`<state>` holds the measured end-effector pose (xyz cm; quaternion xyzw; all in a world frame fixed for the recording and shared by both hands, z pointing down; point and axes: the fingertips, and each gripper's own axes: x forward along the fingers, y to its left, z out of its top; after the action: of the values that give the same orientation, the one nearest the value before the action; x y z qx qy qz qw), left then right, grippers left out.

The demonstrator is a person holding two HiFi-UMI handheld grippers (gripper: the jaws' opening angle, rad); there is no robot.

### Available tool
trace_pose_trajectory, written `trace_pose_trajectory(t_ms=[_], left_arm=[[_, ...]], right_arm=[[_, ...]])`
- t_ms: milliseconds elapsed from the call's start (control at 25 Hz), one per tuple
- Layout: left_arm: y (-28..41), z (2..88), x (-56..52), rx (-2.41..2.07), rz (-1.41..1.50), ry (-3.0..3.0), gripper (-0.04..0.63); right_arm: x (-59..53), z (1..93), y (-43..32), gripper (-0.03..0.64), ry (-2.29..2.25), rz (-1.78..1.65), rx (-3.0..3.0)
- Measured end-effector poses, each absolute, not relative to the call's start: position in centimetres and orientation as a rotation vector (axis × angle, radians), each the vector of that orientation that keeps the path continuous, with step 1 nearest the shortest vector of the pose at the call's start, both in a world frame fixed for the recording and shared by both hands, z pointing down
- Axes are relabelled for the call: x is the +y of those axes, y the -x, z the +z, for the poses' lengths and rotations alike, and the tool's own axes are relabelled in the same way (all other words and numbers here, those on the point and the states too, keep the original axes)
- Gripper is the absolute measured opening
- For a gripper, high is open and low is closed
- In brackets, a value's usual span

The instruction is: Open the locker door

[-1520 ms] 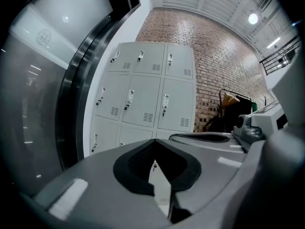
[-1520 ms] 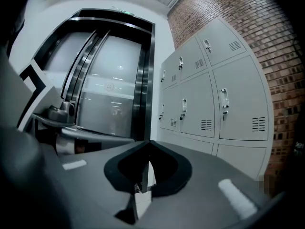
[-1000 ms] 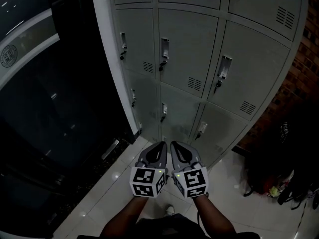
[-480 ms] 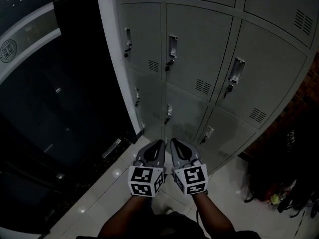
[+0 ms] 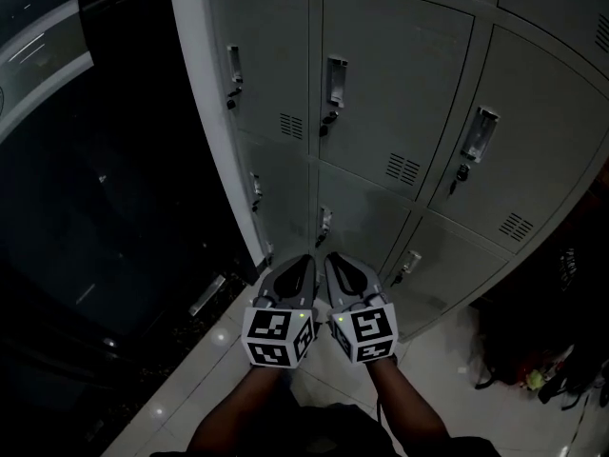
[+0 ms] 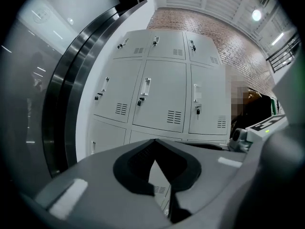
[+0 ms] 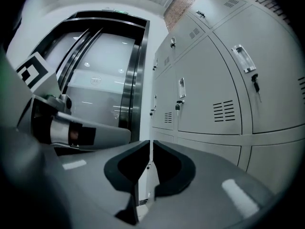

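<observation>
Head view: grey plastic left gripper (image 5: pixel 301 263) and matching right gripper (image 5: pixel 335 263), each bearing a black-and-white marker cube at its rear, held just beside each other above the glossy pale tiled floor (image 5: pixel 181 388). Ahead stands the light grey sheet-metal locker bank (image 5: pixel 195 84). Each locker door (image 5: pixel 390 74) in sight is shut, with a recessed handle and a key hanging below it. Neither gripper touches a door. A dark steel-framed glass doorway (image 5: pixel 105 208) lies left of the bank. Dark bags (image 5: pixel 542 341) lie on the floor at the right.

Left gripper view: the left gripper (image 6: pixel 155 142) has its jaws pressed together at the tips, with nothing between them. The locker bank fills the middle ground, well apart from the jaws, all doors closed. A red brick wall (image 6: pixel 224 30) rises behind it, and the glass doorway curves along the left. Part of the right gripper shows at the right edge.

Right gripper view: the right gripper (image 7: pixel 151 144) has its jaws closed on each other, leaving only a thin slit and pinching nothing. The locker bank occupies the right half, doors shut, apart from the jaws. The glass doorway stands at the left, and the left gripper crosses in front of it.
</observation>
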<state>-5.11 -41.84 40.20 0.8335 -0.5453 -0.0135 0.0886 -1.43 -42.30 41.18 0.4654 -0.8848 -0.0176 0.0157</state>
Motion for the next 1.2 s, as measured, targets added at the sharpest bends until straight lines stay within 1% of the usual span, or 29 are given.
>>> trace_pose_trajectory(t_ms=[160, 360, 560, 760, 960, 1200], left_arm=[[5.4, 41.8, -44.5, -1.609, -0.056, -2.491, 0.006], [6.0, 43.7, -47.6, -1.602, -0.066, -2.502, 0.006], [6.9, 46.1, -50.1, -1.603, -0.056, -2.495, 0.006], [7.9, 48.0, -52.2, -1.609, -0.048, -2.48, 0.006], [8.7, 49.9, -53.8, -1.597, -0.035, -2.496, 0.006], [9.6, 52.5, -55.1, -1.561, -0.038, -2.498, 0.006]], right_arm=[[-45.1, 43.5, 1.9, 0.009, -1.465, -0.061, -2.738], [-48.9, 46.8, 2.7, 0.053, -1.461, -0.039, -2.735], [-52.5, 50.1, 3.2, 0.076, -1.496, 0.009, -2.722], [-55.4, 53.1, 4.0, 0.119, -1.513, 0.05, -2.699], [-57.9, 55.7, 4.6, 0.175, -1.564, 0.097, -2.685], [-61.0, 58.4, 5.1, 0.206, -1.597, 0.118, -2.66]])
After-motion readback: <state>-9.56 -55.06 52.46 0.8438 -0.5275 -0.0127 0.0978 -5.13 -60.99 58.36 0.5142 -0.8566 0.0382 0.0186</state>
